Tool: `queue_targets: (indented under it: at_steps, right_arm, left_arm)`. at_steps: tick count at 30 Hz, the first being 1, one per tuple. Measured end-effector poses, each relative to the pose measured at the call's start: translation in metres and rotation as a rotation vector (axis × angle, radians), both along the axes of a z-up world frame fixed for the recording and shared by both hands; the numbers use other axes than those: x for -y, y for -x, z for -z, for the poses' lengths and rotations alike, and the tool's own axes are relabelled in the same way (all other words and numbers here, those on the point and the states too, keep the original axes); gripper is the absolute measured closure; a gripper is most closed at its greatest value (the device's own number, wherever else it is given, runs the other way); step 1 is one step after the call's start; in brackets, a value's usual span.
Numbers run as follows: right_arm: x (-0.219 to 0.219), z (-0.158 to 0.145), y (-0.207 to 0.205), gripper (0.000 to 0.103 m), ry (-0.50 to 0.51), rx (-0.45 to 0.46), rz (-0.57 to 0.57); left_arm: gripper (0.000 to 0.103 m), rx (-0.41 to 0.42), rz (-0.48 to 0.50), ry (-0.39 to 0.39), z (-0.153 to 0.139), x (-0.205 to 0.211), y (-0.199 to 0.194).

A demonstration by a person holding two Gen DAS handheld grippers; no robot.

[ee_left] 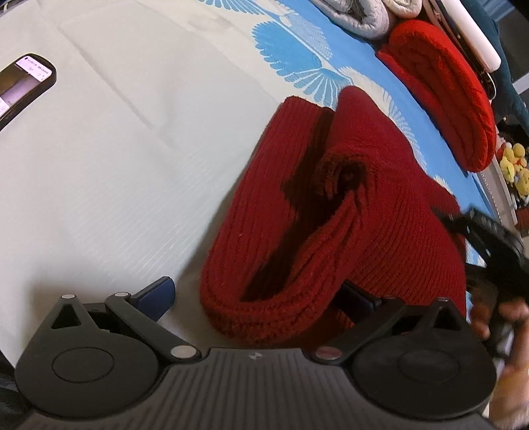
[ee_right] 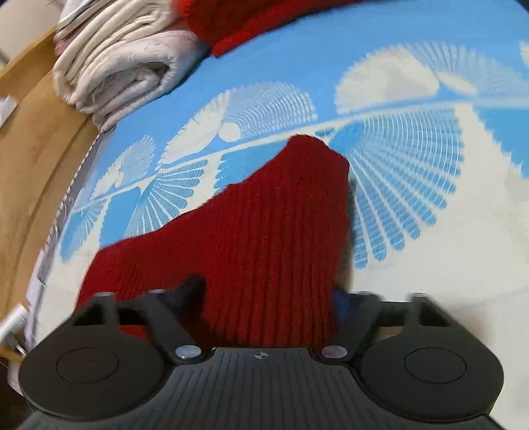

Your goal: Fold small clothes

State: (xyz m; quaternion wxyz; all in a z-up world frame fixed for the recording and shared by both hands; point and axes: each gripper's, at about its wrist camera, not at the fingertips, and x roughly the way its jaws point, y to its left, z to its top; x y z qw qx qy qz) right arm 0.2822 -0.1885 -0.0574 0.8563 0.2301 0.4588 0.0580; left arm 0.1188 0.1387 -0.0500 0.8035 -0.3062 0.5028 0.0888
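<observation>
A dark red ribbed knit garment (ee_left: pixel 347 215) lies half folded on the blue-and-white patterned cloth (ee_left: pixel 291 46). My left gripper (ee_left: pixel 254 294) is open with its jaws wide, and the garment's rolled near edge sits between them. The other gripper (ee_left: pixel 489 238) shows blurred at the garment's right side, with a hand below it. In the right wrist view my right gripper (ee_right: pixel 267 294) has its jaws wide apart, and the garment (ee_right: pixel 274 231) fills the gap between them. Whether they grip it I cannot tell.
A folded bright red knit (ee_left: pixel 443 92) and folded grey-white knits (ee_left: pixel 360 16) lie at the far edge; the grey-white knits also show in the right wrist view (ee_right: pixel 125 59). A phone (ee_left: pixel 23 86) lies on the white sheet at left. A wooden edge (ee_right: pixel 36 158) runs along the left.
</observation>
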Motion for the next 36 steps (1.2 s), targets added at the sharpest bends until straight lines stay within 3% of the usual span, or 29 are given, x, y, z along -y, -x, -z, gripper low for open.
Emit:
queue_targets:
  at_steps: [2,5,8,11,14,17,20,21,22,25,27,29,31,33,36]
  right_arm:
    - [0.006,-0.008,0.010,0.061,0.018,0.016,-0.005]
    - [0.017,-0.014,0.039,0.065,0.069,-0.006,0.014]
    - [0.042,-0.018,0.084,0.066,0.043,-0.041,0.090]
    - [0.069,-0.019,0.142,0.067,-0.042,-0.076,0.209]
    - [0.085,-0.014,0.193,0.067,-0.138,-0.073,0.323]
    - [0.089,-0.007,0.232,0.067,-0.221,-0.055,0.411]
    - [0.087,-0.001,0.252,0.065,-0.262,-0.005,0.444]
    - [0.092,0.000,0.255,0.060,-0.278,-0.001,0.469]
    - [0.099,-0.003,0.258,0.049,-0.245,-0.002,0.518]
    - [0.111,-0.025,0.262,0.044,-0.106,0.066,0.601]
    - [0.112,-0.041,0.262,0.035,0.019,0.135,0.605]
    - [0.106,-0.062,0.264,0.034,0.213,0.236,0.644]
    - [0.097,-0.080,0.265,0.033,0.342,0.380,0.671]
    - [0.082,-0.097,0.241,0.034,0.444,0.470,0.493]
    - [0.058,-0.099,0.189,0.066,0.483,0.482,0.202]
  left_arm:
    - [0.004,0.013,0.031,-0.059,-0.002,0.006,-0.005]
    - [0.007,0.057,0.109,-0.220,-0.015,0.026,-0.013]
    - [0.007,0.090,0.214,-0.354,-0.024,0.049,-0.027]
    - [0.006,0.083,0.334,-0.329,-0.023,0.060,-0.058]
    - [0.006,0.079,0.433,-0.208,-0.019,0.066,-0.090]
    - [0.006,0.072,0.447,-0.127,-0.016,0.074,-0.101]
    - [0.005,0.068,0.438,-0.161,-0.025,0.083,-0.106]
    - [0.004,0.068,0.421,-0.192,-0.029,0.085,-0.106]
    - [0.004,0.075,0.408,-0.229,-0.035,0.085,-0.104]
    - [0.002,0.129,0.398,-0.340,-0.052,0.083,-0.084]
    - [0.001,0.180,0.430,-0.397,-0.061,0.083,-0.070]
    - [0.001,0.235,0.457,-0.449,-0.068,0.085,-0.059]
    - [0.001,0.283,0.470,-0.501,-0.072,0.088,-0.052]
    - [0.001,0.301,0.451,-0.540,-0.072,0.092,-0.054]
    - [0.001,0.304,0.406,-0.506,-0.071,0.093,-0.068]
